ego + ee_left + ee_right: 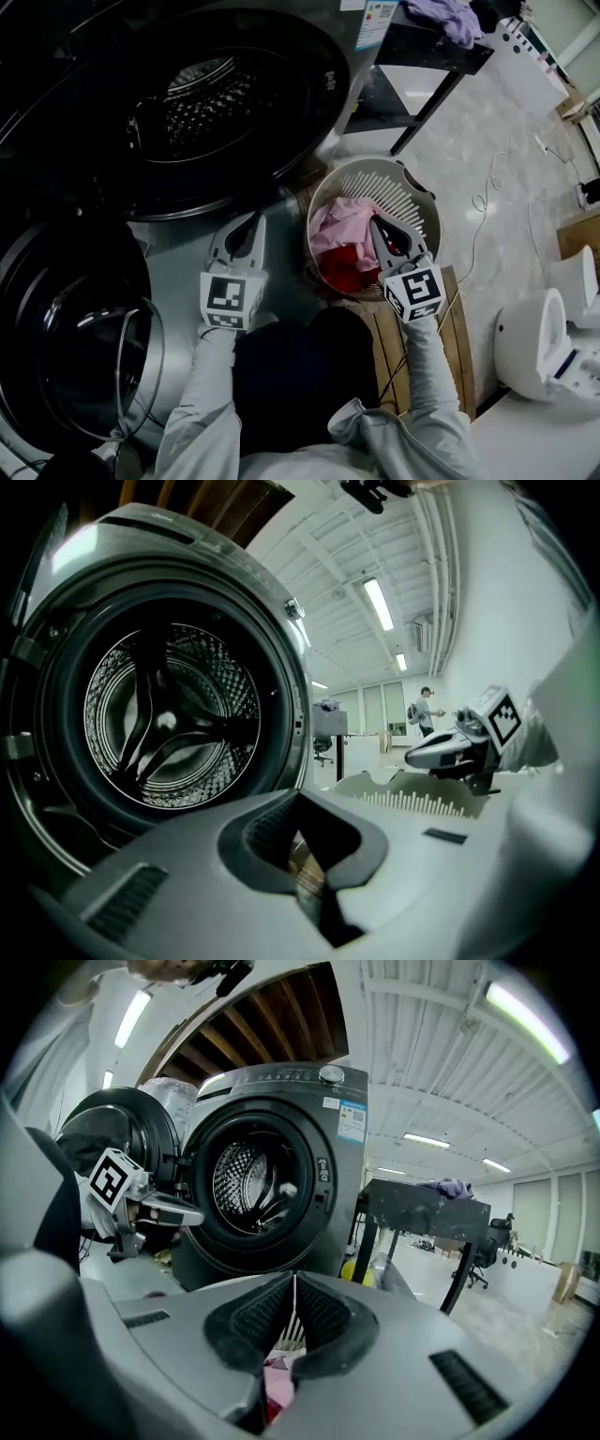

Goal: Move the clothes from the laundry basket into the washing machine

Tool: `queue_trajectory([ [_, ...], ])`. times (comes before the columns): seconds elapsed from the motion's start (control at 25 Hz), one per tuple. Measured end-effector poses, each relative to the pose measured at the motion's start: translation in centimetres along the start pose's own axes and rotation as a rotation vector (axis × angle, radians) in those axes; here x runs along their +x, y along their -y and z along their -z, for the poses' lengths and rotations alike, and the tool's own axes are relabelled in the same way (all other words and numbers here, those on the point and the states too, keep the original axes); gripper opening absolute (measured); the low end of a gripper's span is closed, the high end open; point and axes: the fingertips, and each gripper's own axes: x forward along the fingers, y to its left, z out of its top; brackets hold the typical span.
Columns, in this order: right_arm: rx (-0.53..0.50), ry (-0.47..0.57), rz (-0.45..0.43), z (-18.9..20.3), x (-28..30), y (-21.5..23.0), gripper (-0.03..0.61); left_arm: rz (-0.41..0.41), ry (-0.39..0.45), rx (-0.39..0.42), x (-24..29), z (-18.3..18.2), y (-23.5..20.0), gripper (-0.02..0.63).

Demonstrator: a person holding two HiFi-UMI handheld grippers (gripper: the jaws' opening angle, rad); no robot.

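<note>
The washing machine stands with its drum (202, 103) open and its round door (75, 328) swung out at the lower left. Right of it sits the pale laundry basket (417, 202), holding a pink garment (339, 230) and a red one (352, 272). My right gripper (375, 223) is shut and empty, low over the basket above the pink garment, which shows under its jaws (277, 1382). My left gripper (257, 217) is shut with nothing in it, over the floor between the basket and the machine's front. In the left gripper view the drum (169, 724) fills the left side.
A black table (427, 47) with a purple cloth (450, 17) on it stands behind the basket. Wooden slats (455, 328) lie by my right arm, a white appliance (539, 342) sits at the right, and a cable (487, 202) trails on the floor. A person (424, 710) stands far off.
</note>
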Motion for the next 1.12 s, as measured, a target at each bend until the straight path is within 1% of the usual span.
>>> queue_trajectory([
  [0.12, -0.032, -0.042, -0.034, 1.2, 0.8, 0.1, 0.018, 0.020, -0.003, -0.007, 0.5, 0.5, 0.5, 0.020],
  [0.28, -0.054, -0.116, -0.108, 3.3, 2.4, 0.0, 0.024, 0.031, -0.008, -0.025, 1.1, 1.1, 0.6, 0.020],
  [0.32, -0.055, -0.139, -0.129, 4.0, 2.9, -0.1, 0.064, 0.032, -0.011, -0.025, 1.2, 1.3, 0.5, 0.020],
  [0.36, -0.058, -0.162, -0.149, 4.7, 3.4, -0.2, 0.124, 0.031, -0.012, -0.027, 1.3, 1.5, 0.5, 0.020],
  [0.44, -0.076, -0.205, -0.179, 6.1, 4.4, -0.2, 0.198, 0.031, -0.008, -0.024, 1.4, 1.6, 0.3, 0.020],
  [0.52, -0.074, -0.246, -0.206, 7.6, 5.4, -0.2, 0.259, 0.032, -0.008, -0.017, 1.6, 1.7, 0.1, 0.020],
  [0.64, -0.028, -0.316, -0.249, 10.2, 7.1, -0.3, 0.330, 0.032, -0.015, -0.009, 1.8, 2.2, -0.1, 0.020],
  [0.72, -0.024, -0.369, -0.266, 12.1, 8.2, -0.5, 0.380, 0.032, -0.016, -0.006, 1.8, 2.5, -0.2, 0.020],
  [0.8, -0.048, -0.428, -0.282, 14.1, 9.3, -0.6, 0.420, 0.032, -0.018, -0.002, 1.9, 2.6, -0.3, 0.020],
  [0.88, -0.070, -0.482, -0.294, 15.8, 10.2, -0.6, 0.445, 0.034, -0.018, 0.008, 1.9, 2.7, -0.4, 0.020],
  [1.0, -0.086, -0.549, -0.316, 17.8, 11.2, -0.6, 0.459, 0.036, -0.016, 0.011, 1.8, 2.8, -0.6, 0.020],
  [1.12, -0.132, -0.607, -0.371, 19.6, 12.0, -1.2, 0.460, 0.035, -0.019, 0.017, 1.7, 3.0, -0.8, 0.020],
])
